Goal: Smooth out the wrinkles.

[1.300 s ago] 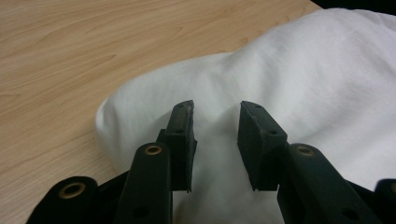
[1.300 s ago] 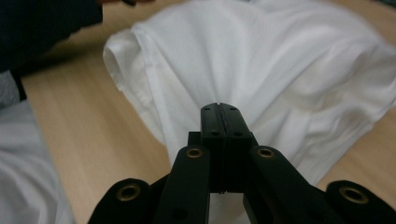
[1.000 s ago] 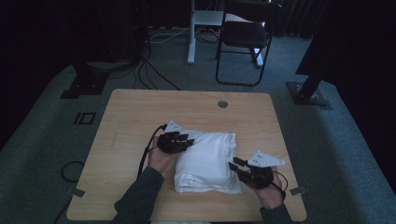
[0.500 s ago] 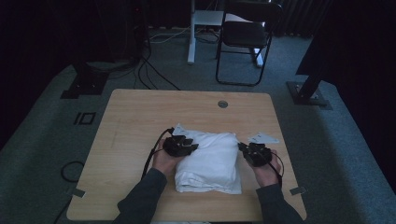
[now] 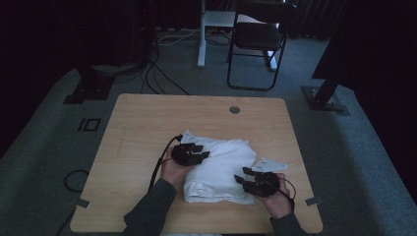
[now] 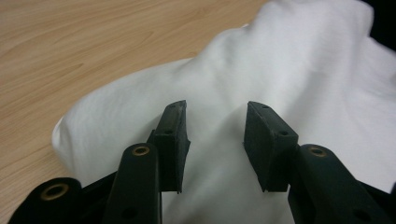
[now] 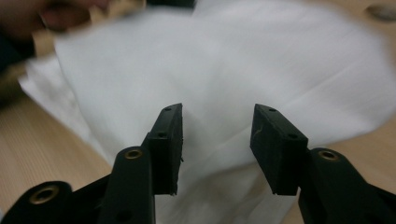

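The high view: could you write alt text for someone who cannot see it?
A person's two hands, each holding a black claw, rest at either side of a folded white cloth on a wooden table: the left claw at its left edge, the right claw at its near right corner, both open. Beyond the table stands a dark folding chair on grey carpet.

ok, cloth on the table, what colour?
Plain white folded cloth, no pattern; the left gripper view shows it best.

no readable text, no labels, no brand marks, no numbers, no signs on anything in view
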